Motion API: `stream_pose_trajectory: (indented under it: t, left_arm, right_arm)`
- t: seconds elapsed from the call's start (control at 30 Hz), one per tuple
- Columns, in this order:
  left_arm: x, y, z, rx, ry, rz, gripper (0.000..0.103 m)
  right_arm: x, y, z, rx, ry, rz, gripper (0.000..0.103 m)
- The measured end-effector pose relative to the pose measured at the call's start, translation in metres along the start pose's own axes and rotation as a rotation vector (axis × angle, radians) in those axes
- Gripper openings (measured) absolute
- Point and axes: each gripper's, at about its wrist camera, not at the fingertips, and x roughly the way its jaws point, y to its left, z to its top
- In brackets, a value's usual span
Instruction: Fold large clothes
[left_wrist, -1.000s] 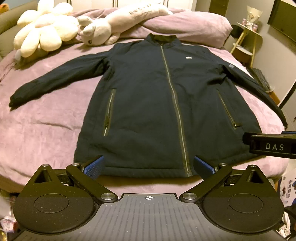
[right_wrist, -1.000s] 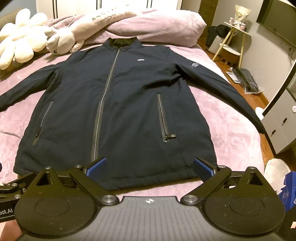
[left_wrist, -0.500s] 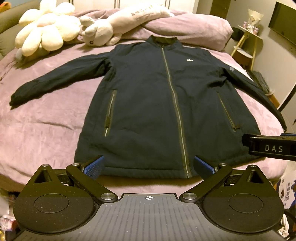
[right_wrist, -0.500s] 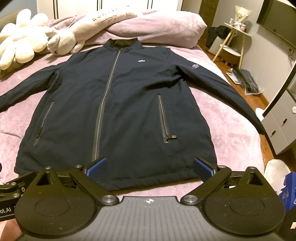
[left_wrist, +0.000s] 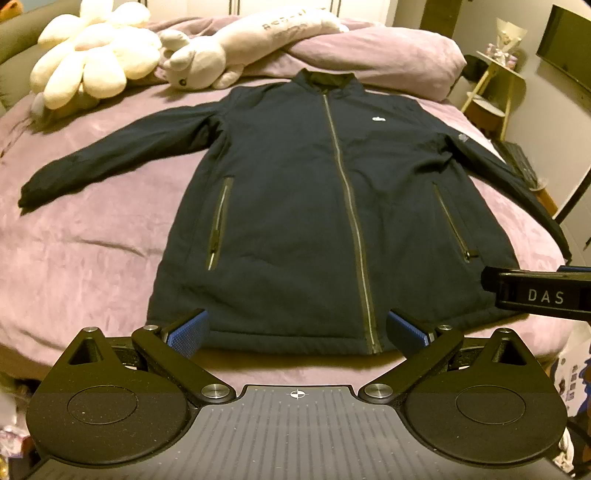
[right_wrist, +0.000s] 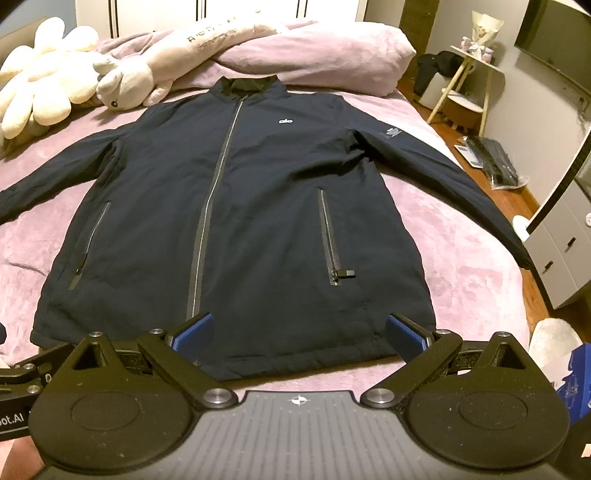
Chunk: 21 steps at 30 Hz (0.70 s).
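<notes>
A dark navy zip-up jacket (left_wrist: 314, 206) lies flat, front up, on the purple bed (left_wrist: 85, 251), collar at the far end and both sleeves spread outward. It also shows in the right wrist view (right_wrist: 236, 214). My left gripper (left_wrist: 295, 330) is open and empty, hovering just short of the jacket's hem near the main zipper. My right gripper (right_wrist: 300, 334) is open and empty above the hem's right half. The right gripper's body (left_wrist: 539, 293) shows at the right edge of the left wrist view.
White plush toys (left_wrist: 92, 55) and a long plush pillow (left_wrist: 258, 40) lie at the head of the bed beside a bunched purple duvet (right_wrist: 317, 55). A small side table (right_wrist: 465, 88) and a white cabinet (right_wrist: 561, 254) stand to the right of the bed.
Both grippers have drifted very slightly; the jacket sits a touch lower in the left view. Nothing was grasped or moved.
</notes>
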Motion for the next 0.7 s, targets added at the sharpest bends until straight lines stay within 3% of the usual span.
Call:
stream_pose_trajectory:
  t: [0.7]
  left_arm:
    - [0.0018,-0.0006,-0.0002,-0.007,0.01,-0.001,0.103]
  right_arm:
    - [0.0036,0.0,0.001,0.002,0.008,0.01,0.099]
